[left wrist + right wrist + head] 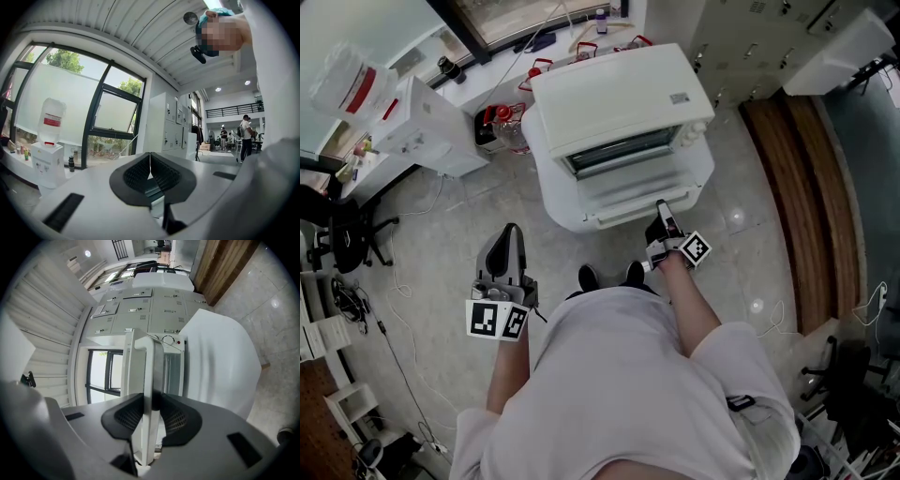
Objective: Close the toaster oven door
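Observation:
A white toaster oven (614,94) stands on a round white table (553,202). Its door (628,190) hangs open, tilted down toward me, with the glass showing. My right gripper (664,216) reaches in from the right front and is shut on the door handle (639,208). In the right gripper view the white handle bar (149,373) runs upright between the pads of the right gripper (152,414), and the oven front (172,369) lies behind it. My left gripper (508,234) hangs low at the left, away from the oven. The left gripper (150,169) is shut with nothing in it.
A water dispenser (422,127) stands at the left, with an office chair (342,234) further left. A dark wooden floor strip (806,187) runs along the right. My shoes (589,277) stand just before the table. Grey lockers (140,310) line the far wall.

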